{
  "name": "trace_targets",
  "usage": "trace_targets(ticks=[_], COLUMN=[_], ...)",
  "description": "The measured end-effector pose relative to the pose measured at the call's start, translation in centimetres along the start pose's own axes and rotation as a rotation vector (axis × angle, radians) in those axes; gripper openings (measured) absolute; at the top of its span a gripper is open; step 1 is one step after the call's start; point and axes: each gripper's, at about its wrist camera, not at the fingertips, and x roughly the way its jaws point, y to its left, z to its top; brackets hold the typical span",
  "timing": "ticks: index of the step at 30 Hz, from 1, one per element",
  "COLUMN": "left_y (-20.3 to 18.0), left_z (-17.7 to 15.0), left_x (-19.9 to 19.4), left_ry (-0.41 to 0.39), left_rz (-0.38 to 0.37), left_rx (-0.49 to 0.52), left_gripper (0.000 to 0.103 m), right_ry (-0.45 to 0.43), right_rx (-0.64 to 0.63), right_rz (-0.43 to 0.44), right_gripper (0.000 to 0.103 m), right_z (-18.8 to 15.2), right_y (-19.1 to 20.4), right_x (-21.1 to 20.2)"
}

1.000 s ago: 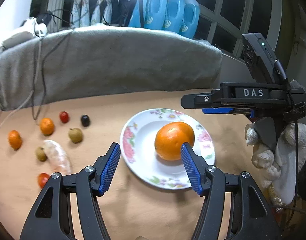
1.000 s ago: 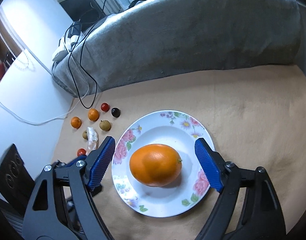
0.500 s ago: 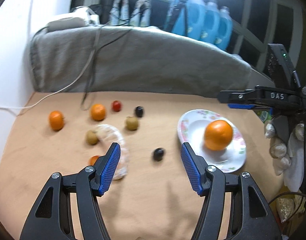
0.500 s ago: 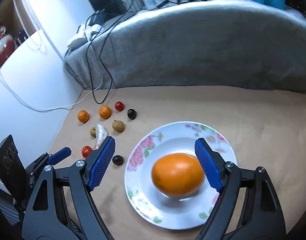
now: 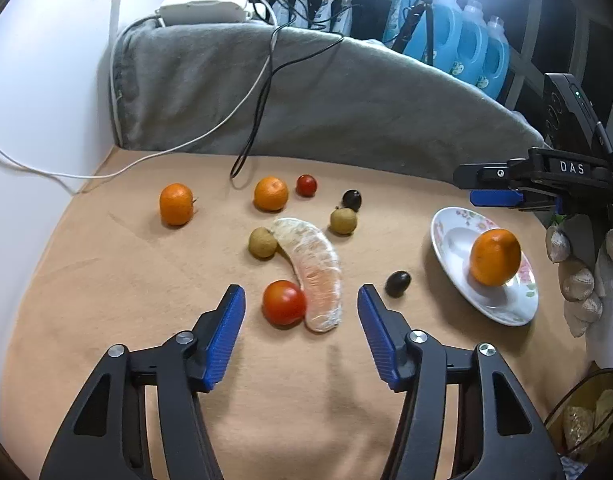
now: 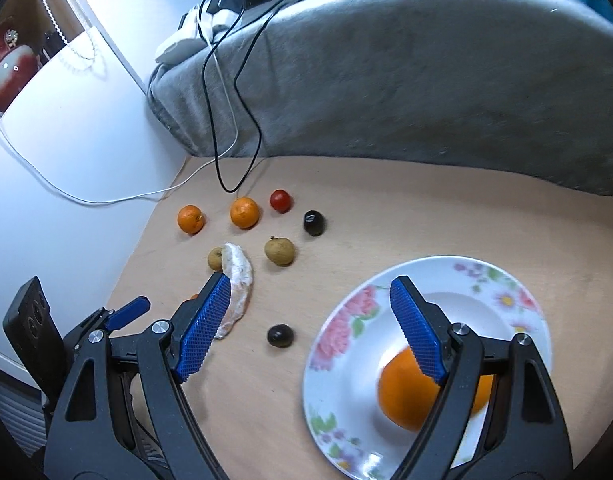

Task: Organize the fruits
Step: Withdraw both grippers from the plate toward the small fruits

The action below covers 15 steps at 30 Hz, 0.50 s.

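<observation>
A floral plate (image 5: 450,240) (image 6: 346,344) holds a large orange (image 5: 494,257) (image 6: 402,396). Loose on the tan table lie a pomelo segment (image 5: 314,268) (image 6: 239,276), a red tomato (image 5: 284,302), two small oranges (image 5: 177,204) (image 5: 271,193), a cherry tomato (image 5: 306,185), two longans (image 5: 262,242) (image 5: 343,221) and two dark grapes (image 5: 397,283) (image 5: 352,199). My left gripper (image 5: 300,334) is open and empty, just short of the tomato and segment. My right gripper (image 6: 310,328) is open and empty over the plate's left edge; it also shows in the left wrist view (image 5: 494,198).
A grey blanket (image 5: 306,96) lies along the table's far side with black and white cables (image 5: 262,92) across it. A white wall (image 5: 38,80) bounds the left. Blue detergent bottles (image 5: 462,48) stand behind. A bowl (image 5: 586,412) sits at the near right corner.
My left gripper has swung left from the plate to the loose fruit, now facing the tomato and pomelo segment. My right gripper has shifted left, so the orange sits under its right finger.
</observation>
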Motion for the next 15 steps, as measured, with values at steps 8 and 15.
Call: trace_targets(ticks=[8, 15], left_y=[0.9, 1.7], left_z=[-0.4, -0.5], left_x=[1.5, 3.1], left_ry=[0.041, 0.084], left_rz=[-0.006, -0.02], left_rx=[-0.008, -0.028], left_gripper=[0.048, 0.043], right_ry=[0.043, 0.129], right_rx=[0.007, 0.025], right_rz=[0.024, 0.025], right_gripper=[0.078, 0.062], right_z=[1.4, 2.5], right_y=[1.2, 2.3], right_x=[2.8, 6.7])
